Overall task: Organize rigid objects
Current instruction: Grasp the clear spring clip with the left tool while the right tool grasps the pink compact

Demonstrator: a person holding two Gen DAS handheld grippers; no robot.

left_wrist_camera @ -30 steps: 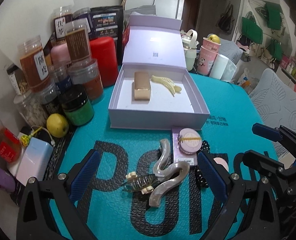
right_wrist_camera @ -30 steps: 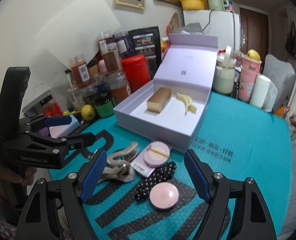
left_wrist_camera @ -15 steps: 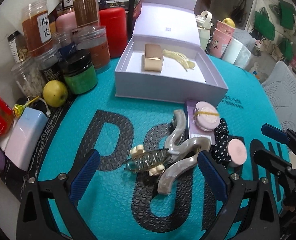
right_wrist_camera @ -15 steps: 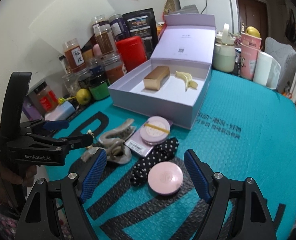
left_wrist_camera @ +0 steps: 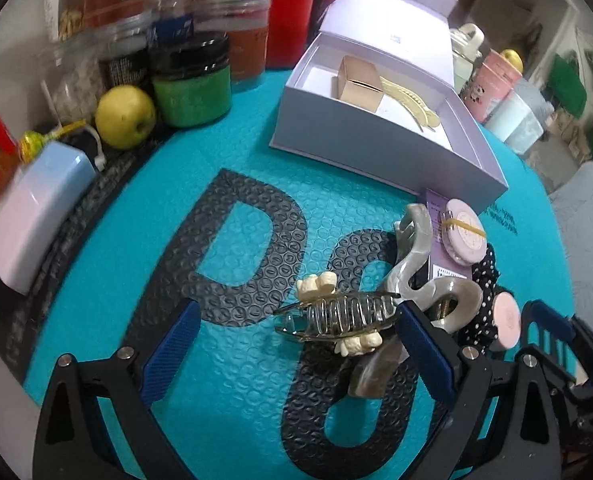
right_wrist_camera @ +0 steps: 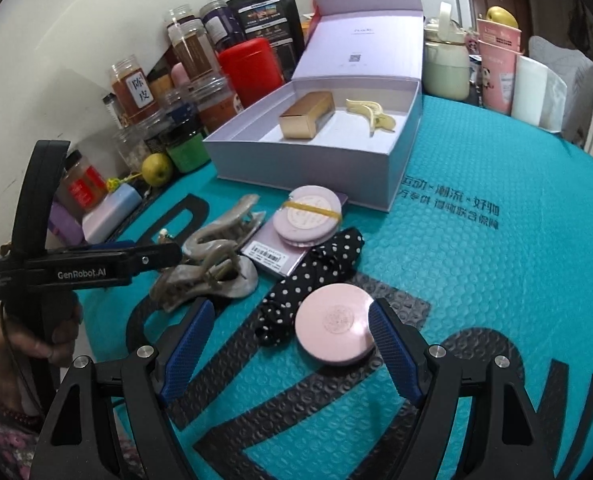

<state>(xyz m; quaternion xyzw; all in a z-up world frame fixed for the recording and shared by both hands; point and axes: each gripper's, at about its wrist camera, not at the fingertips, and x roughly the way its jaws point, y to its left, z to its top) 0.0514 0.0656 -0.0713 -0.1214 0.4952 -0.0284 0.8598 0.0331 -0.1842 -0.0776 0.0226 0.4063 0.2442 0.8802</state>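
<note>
While both grippers sit low over the teal mat, we read each as spread and pinching nothing. Our left gripper straddles the clear claw clip, which lies mid-mat beside the marbled clips; its right finger is close to the clip's end, contact unclear. Our right gripper frames the pink compact near the mat's front edge, right pad just beside its rim, left pad well apart.

The box stands open at the mat's back edge, gold case and yellow clip inside.

Handling, as we judge it: the claw clip is light, stiff, slick plastic with thin teeth and bead trim that could snap; take it across the spine, not the teeth. The compact is a smooth, hard disc, likely to skid; pinch across its full width. The dotted scrunchie touches the compact and may drag.
</note>
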